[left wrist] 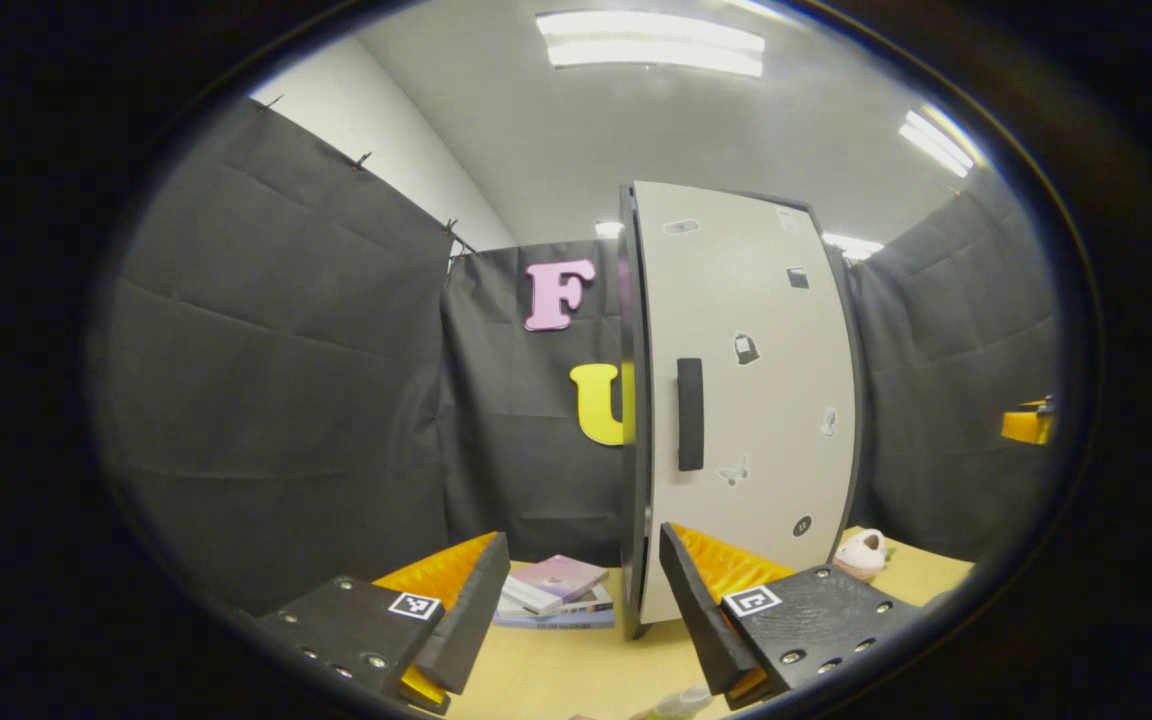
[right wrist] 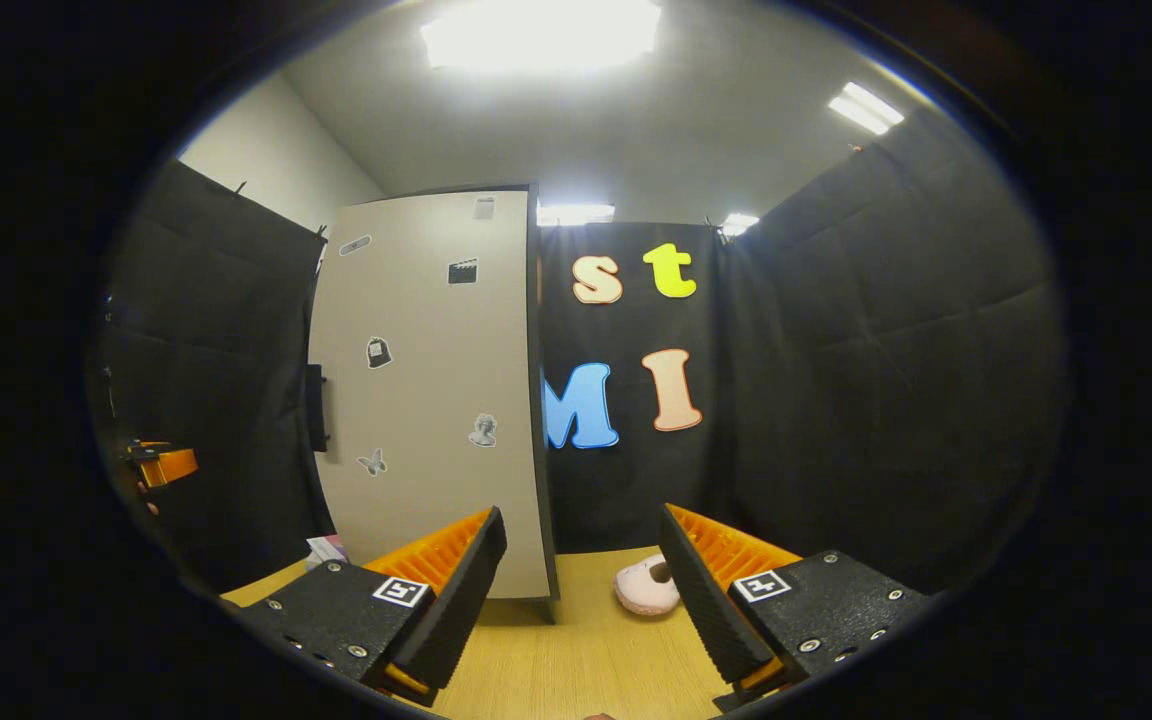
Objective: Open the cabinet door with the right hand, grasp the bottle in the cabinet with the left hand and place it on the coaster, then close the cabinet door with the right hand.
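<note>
Cabinet (left wrist: pixel 736 400) tall, flat-fronted, pale matte door (right wrist: pixel 426 400) closed, dotted with small stickers; dark vertical bar handle (left wrist: pixel 690 414) near door's left edge. Stands upright on smooth light wood-grain table (left wrist: pixel 576 670). Books (left wrist: pixel 556 592), a flat stack, lie left of cabinet; soft rounded pink slipper (right wrist: pixel 648 587) on the table to its right. Black creased cloth walls, ceiling strip lights. Left gripper (left wrist: pixel 576 625) fingers wide apart, empty. Right gripper (right wrist: pixel 581 600) fingers likewise spread, touching nothing. Bottle unseen behind door.
</note>
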{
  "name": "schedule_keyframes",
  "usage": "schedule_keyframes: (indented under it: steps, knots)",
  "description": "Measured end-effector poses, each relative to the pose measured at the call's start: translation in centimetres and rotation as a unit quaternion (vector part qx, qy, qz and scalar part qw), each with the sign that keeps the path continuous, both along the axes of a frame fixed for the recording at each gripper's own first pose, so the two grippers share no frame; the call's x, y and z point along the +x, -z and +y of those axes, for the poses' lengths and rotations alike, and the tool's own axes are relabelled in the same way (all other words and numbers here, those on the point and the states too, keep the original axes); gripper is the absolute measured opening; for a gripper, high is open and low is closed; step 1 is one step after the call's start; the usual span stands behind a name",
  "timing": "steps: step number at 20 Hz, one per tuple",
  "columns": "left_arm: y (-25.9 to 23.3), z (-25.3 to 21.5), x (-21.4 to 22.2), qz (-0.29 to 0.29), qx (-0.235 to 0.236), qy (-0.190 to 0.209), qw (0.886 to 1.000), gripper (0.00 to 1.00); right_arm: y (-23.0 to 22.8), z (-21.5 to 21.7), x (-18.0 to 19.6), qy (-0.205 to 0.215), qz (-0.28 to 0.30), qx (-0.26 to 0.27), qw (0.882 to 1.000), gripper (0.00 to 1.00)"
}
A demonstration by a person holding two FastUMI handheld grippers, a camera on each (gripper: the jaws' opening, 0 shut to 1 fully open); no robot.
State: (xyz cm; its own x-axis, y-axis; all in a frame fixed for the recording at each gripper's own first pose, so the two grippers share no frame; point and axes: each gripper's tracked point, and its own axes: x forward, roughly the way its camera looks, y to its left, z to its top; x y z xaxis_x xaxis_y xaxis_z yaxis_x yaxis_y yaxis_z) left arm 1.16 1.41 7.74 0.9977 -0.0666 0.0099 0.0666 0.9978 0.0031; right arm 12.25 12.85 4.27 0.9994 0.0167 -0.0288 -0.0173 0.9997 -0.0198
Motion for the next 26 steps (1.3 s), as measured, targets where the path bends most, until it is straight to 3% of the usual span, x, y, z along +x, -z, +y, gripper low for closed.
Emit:
schedule_keyframes:
  steps: [2,3,5,6,17,18,24,26]
  knots:
    - [-0.1,-0.4,0.1,0.002,0.007,0.007,1.000,0.91,0.1,0.3,0.3,-0.004,0.006,-0.005,1.000,0.94]
    - [-0.2,-0.4,0.3,0.001,0.008,0.010,1.000,0.86,0.0,0.2,0.4,-0.003,0.004,-0.008,1.000,0.91]
    - [-0.5,-0.5,0.4,-0.003,0.002,0.012,1.000,0.86,-0.3,0.6,0.4,-0.005,0.001,-0.005,1.000,0.94]
    - [-0.6,-0.6,0.6,-0.004,0.000,0.012,1.000,0.91,-0.1,0.9,0.4,-0.007,0.001,-0.004,1.000,0.95]
    - [-0.2,0.9,0.1,0.000,0.001,0.005,1.000,0.91,-0.2,1.5,0.4,-0.005,-0.002,-0.009,1.000,0.94]
    - [-0.2,1.0,0.1,0.000,0.002,0.004,1.000,0.87,-0.1,1.5,0.5,-0.005,-0.002,-0.009,1.000,0.95]
    - [0.1,1.3,-0.2,0.004,0.002,0.004,1.000,0.87,0.4,1.7,0.8,-0.004,0.002,-0.004,1.000,0.94]
    - [0.0,1.6,-0.4,0.003,0.001,0.002,1.000,0.91,0.4,1.8,0.8,-0.004,0.002,-0.003,1.000,0.94]
